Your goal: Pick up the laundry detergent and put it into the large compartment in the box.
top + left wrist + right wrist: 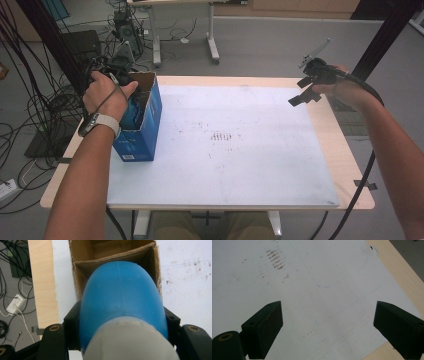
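High view: left gripper (116, 70) is hanging over the open-topped blue cardboard box (145, 125) at the white table mat's (225, 145) left edge; right gripper (306, 89) is hovering w/ jaws apart, nothing in them. Left gripper view: jaws are clamping a smooth blue plastic bottle w/ grey end (122, 312), long axis running along the jaws, rounded blue end pointing into the box. Right gripper view: jaws are gaping wide over the mat, empty.

- High view: above the near edge, looking forward and down across the whole table (330, 150).
- Left gripper view: close, aimed into the box (115, 251).
- Right gripper view: low over the same white mat (317, 290).
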### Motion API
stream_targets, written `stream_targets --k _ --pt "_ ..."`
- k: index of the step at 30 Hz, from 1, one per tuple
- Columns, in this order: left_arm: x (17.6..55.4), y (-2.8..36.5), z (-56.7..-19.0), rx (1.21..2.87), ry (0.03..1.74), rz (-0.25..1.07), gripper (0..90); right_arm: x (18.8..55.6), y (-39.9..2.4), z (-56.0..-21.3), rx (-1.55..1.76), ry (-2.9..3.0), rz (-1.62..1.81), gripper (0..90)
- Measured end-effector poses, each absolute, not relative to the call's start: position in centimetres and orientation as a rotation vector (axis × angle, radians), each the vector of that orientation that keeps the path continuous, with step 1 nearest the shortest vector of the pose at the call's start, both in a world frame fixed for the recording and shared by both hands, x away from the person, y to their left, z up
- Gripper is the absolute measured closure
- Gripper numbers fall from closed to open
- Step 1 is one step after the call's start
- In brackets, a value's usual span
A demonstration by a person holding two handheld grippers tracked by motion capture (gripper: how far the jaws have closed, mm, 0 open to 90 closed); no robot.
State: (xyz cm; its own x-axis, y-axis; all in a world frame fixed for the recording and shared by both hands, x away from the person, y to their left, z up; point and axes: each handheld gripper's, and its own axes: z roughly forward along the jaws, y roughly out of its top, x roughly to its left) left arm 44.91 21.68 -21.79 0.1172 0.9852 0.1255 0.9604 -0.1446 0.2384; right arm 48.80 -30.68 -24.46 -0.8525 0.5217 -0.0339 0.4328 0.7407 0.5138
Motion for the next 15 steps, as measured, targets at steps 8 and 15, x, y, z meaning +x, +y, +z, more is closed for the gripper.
stream_targets --k 8,15 --pt "45.0 21.5 -22.8 2.27 1.991 0.37 37.9 48.7 -30.7 -24.9 0.767 2.773 0.751 8.4" --pt "45.0 21.7 -23.8 2.276 2.001 0.363 37.9 48.7 -30.8 -25.0 0.781 2.768 0.759 8.5"
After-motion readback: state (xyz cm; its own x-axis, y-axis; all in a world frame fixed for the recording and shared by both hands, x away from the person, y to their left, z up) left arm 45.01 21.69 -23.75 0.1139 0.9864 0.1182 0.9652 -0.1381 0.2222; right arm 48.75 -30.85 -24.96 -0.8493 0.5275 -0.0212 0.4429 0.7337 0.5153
